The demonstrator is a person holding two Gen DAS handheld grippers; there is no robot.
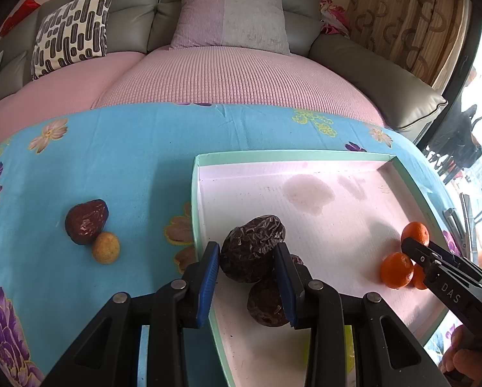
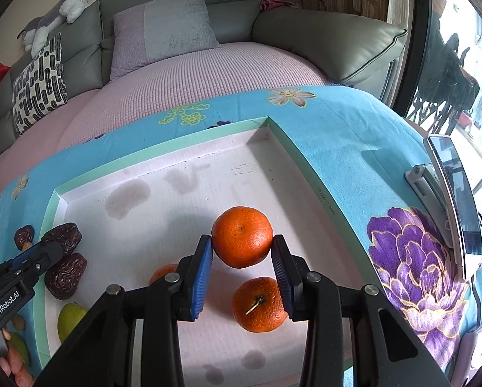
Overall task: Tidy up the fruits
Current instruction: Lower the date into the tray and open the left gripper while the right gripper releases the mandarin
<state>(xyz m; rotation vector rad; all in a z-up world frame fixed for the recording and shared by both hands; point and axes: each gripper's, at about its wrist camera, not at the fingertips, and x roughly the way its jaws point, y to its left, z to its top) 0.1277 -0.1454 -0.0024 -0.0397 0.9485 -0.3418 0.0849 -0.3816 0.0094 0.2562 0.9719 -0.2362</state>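
The left gripper (image 1: 248,258) is clamped on a dark wrinkled dried date (image 1: 252,251), whose long axis runs from lower left to upper right in the left wrist view, just inside the left wall of the mint-edged tray (image 1: 273,156). A second dried date (image 1: 266,303) lies below it on the tray floor. On the blue floral cloth (image 1: 128,148) at left, a reddish date (image 1: 86,221) touches a small yellow fruit (image 1: 105,246).

The right gripper (image 2: 242,248) is clamped on a mandarin (image 2: 242,237) at frame centre, its navel end facing up toward the camera. Another mandarin (image 2: 259,304) sits below, stem pointing lower left (a third (image 2: 163,272) peeks from behind the left finger). A green fruit (image 2: 70,317) lies at lower left.

Readable writing: "DAS" on the right gripper's body in the left view, "GenRobot.AI" on the left gripper's in the right view.
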